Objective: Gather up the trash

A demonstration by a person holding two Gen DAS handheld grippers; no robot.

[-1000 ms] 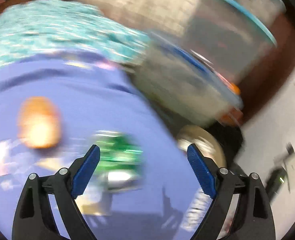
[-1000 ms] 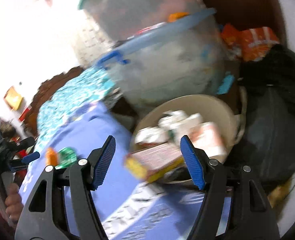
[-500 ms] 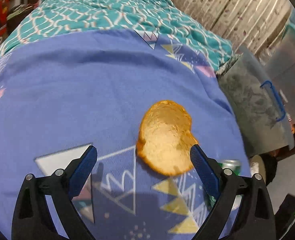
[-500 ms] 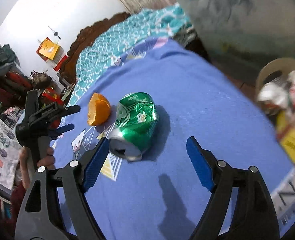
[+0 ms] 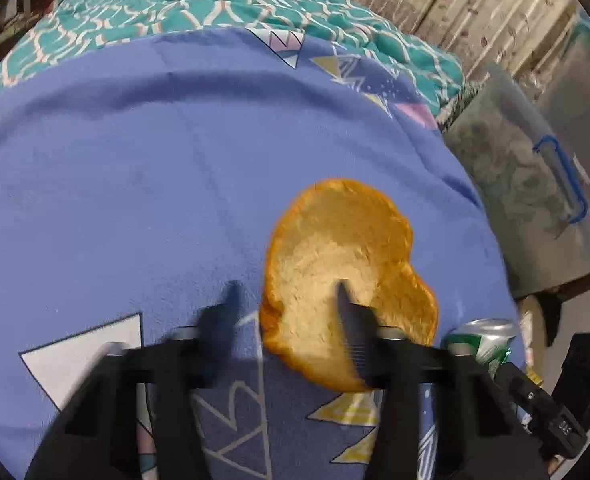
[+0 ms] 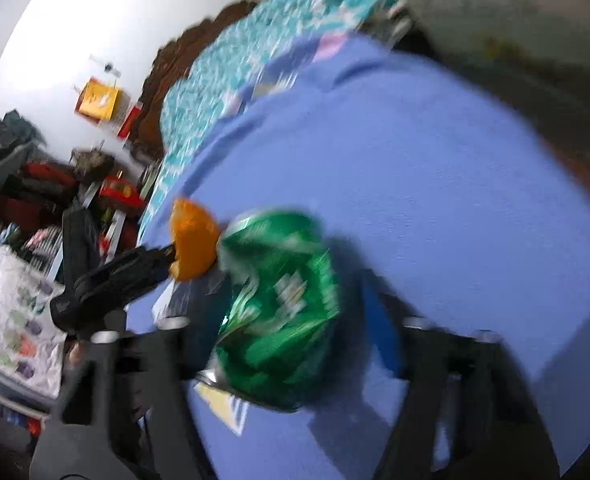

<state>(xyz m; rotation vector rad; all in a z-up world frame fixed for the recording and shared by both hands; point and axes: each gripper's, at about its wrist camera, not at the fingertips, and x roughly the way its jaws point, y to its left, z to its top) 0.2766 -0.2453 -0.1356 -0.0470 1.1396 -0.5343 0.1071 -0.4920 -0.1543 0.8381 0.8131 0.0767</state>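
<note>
Left wrist view first: my left gripper (image 5: 287,300) is closing, its two fingers blurred, one finger on the blue blanket (image 5: 135,180) at about seven o'clock of the peel, the other finger lying over the pale inside of the orange peel (image 5: 335,264). The peel's near edge sits between the fingers, but I cannot tell whether the pads press on it yet. The peel lies hollow side up on the blanket, a little right of centre. At four o'clock from the peel, just beside it, I see the silver end of the green can (image 5: 483,336), with part of my right gripper's black body below it. Beyond the blanket, toward twelve o'clock, lies a teal patterned bedspread (image 5: 215,4), and at two o'clock stands a clear storage box (image 5: 527,184) with a blue latch. Right wrist view, much blurred: at nine o'clock the left gripper (image 6: 163,256) meets the orange peel (image 6: 193,248), which lies at ten o'clock from the can, nearly touching it. The crushed green can (image 6: 279,308) lies on the blue blanket (image 6: 435,200) between the fingers of my right gripper (image 6: 287,344), which is closing; the blur hides whether the pads touch the can.
</note>
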